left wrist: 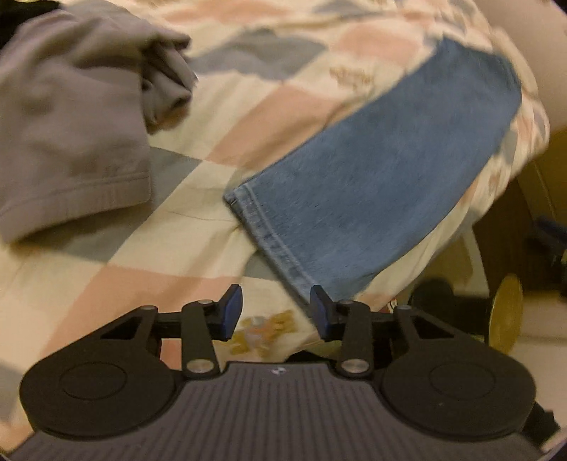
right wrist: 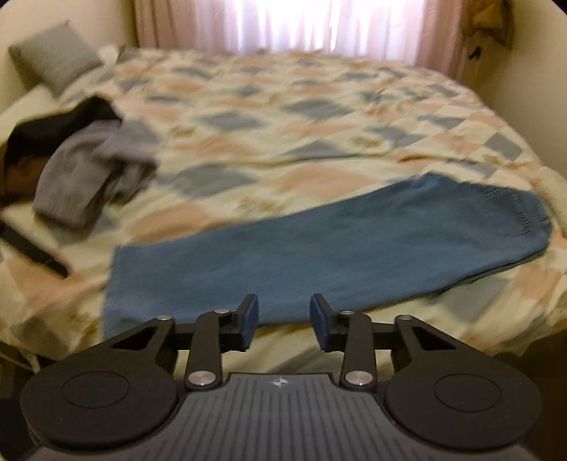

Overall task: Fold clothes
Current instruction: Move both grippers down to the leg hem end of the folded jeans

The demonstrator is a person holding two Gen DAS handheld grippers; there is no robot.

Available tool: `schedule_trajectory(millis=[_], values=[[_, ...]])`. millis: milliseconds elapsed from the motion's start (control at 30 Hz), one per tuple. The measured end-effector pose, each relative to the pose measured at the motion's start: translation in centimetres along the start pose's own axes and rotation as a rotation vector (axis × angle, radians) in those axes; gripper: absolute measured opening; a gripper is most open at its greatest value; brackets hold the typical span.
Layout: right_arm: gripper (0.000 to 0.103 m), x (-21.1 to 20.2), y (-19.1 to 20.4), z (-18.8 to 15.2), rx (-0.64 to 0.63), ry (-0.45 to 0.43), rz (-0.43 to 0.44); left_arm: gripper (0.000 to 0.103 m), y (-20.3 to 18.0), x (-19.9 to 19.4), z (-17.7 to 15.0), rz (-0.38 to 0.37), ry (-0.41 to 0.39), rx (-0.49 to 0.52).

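Blue jeans (left wrist: 382, 184) lie folded lengthwise on a checked bedspread (left wrist: 198, 220), their hem towards my left gripper (left wrist: 276, 312). That gripper is open and empty, just short of the hem's near corner. In the right wrist view the jeans (right wrist: 319, 248) stretch across the bed's near edge, waistband at the right. My right gripper (right wrist: 283, 319) is open and empty, hovering at the jeans' near long edge. A crumpled grey sweatshirt (left wrist: 71, 124) lies to the left; it also shows in the right wrist view (right wrist: 92, 173).
A dark garment (right wrist: 53, 124) lies behind the sweatshirt, and a grey pillow (right wrist: 53, 60) leans at the far left. A curtained window (right wrist: 301, 25) is behind the bed. The bed edge drops to the floor, with a round gold object (left wrist: 506, 312) at the right.
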State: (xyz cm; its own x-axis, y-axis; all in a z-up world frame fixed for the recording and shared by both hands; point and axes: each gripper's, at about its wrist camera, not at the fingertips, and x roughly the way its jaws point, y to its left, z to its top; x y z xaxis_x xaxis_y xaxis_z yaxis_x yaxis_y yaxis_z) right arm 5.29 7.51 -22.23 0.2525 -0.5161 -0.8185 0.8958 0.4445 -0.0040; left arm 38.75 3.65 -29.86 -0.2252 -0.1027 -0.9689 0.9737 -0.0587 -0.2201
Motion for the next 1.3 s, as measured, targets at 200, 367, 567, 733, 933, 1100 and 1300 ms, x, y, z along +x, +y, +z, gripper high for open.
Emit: schedule_trajectory(millis=[200,367,567,733,933,1100,1300], values=[[0.036,4.6,12.5,-3.6,-0.196,0.102,0.068,0.036,0.3,3.1,3.0,-0.068,0.048,0.111],[0.04,8.3,20.3,-7.5,-0.546,0.07,-0.003,0.037,0.1,4.5,4.4,-0.091,0.048,0.16],[0.037,11.6,24.1,-11.4,-0.879,-0.071,-0.127,0.039,0.6,5.0,4.7,-0.1,0.045,0.189],[0.012,12.4,23.9,-12.6,-0.985,-0.139,-0.093,0.039,1.2,5.3,4.3,-0.121,0.05,0.191],[0.034,13.5,24.5,-12.9,-1.047,-0.118,-0.122,0.042,1.9,5.7,4.1,-0.142,0.059,0.178],[0.029,14.0,25.0,-12.7,-1.043,-0.116,-0.135,0.042,2.1,6.4,3.7,-0.147,0.074,0.178],[0.019,13.6,24.2,-11.2,-0.93,-0.095,-0.065,0.042,2.6,6.5,3.4,-0.156,0.075,0.164]])
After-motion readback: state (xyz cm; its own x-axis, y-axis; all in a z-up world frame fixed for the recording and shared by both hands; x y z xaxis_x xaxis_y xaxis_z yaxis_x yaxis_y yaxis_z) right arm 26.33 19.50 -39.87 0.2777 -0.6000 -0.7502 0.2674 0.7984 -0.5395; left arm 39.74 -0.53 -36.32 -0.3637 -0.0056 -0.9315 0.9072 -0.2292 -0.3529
